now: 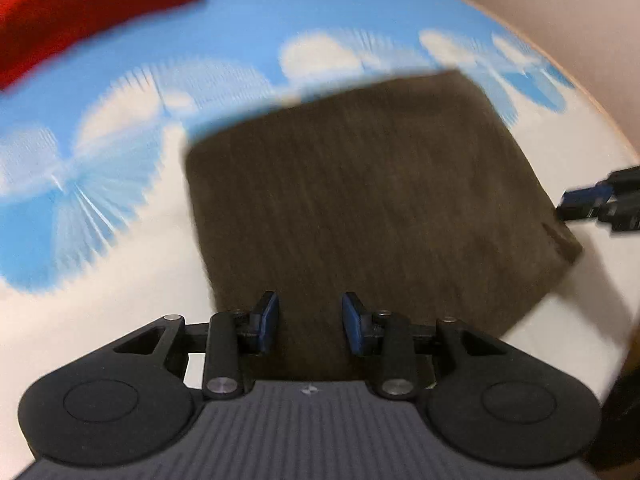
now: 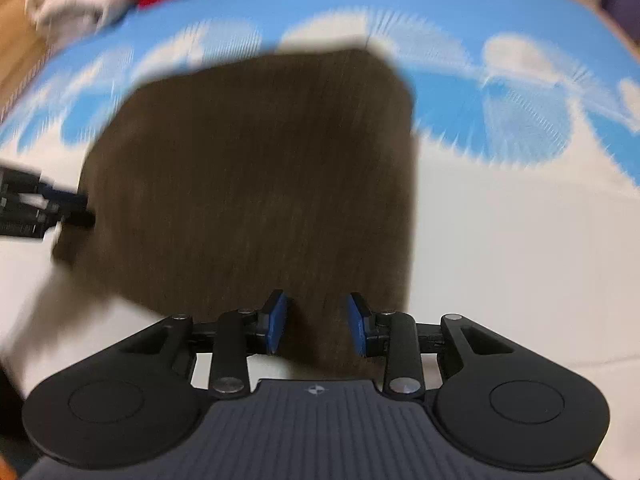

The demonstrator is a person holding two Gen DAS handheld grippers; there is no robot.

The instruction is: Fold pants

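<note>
Left wrist view: red cloth (image 1: 92, 8) at upper left, brown pants (image 1: 360, 208) mid-frame as a compact folded rectangle on cloud-print surface (image 1: 240, 20); left gripper (image 1: 309, 322) jaws spread, nothing pinched. Right wrist view: same bundle centred, right gripper (image 2: 316, 324) likewise parted over near edge. Folding apparently almost done; perhaps one final fold or smoothing left.

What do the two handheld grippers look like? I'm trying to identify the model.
Both look alike: the left gripper and right gripper each have matte black linkage arms with silver pivot pins, blue pads on the fingers, two round black housings and a ribbed dark grey body with a small white mark. No cables or sleeves show.
</note>
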